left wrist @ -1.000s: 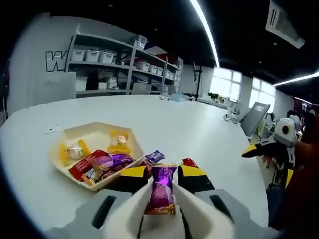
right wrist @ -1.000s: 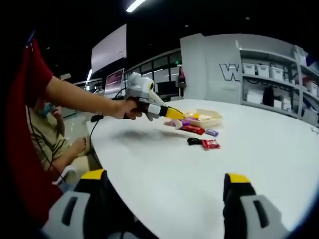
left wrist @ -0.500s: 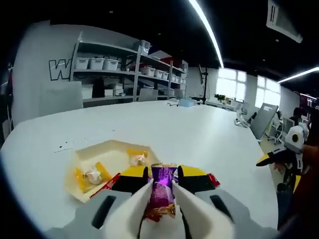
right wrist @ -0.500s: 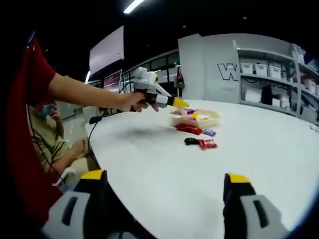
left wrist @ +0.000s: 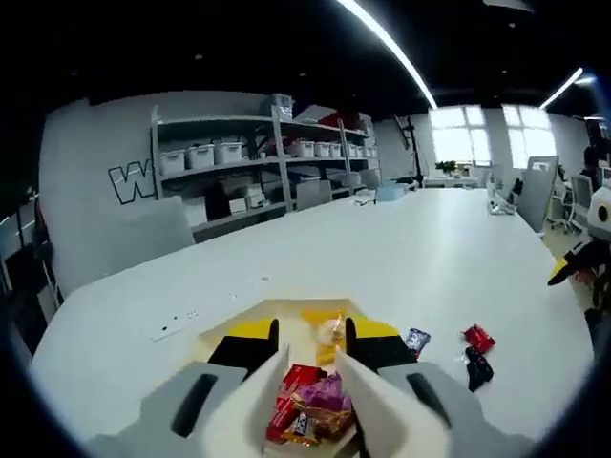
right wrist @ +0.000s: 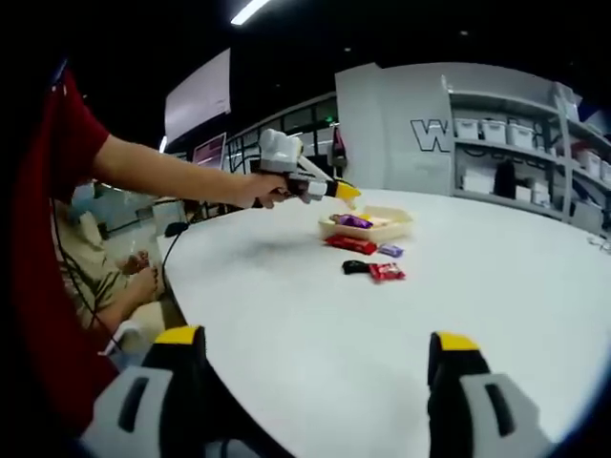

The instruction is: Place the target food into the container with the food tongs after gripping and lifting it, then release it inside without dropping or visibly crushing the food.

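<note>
Now the purple candy [left wrist: 326, 393] lies in the tray [left wrist: 250, 313] at lower centre, between the parted left gripper [left wrist: 307, 334] jaws — release looks done; right gripper [right wrist: 315, 363] idles open.

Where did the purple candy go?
In the left gripper view the purple candy lies in the beige tray, low between the left gripper's open jaws, beside a red wrapper.
</note>
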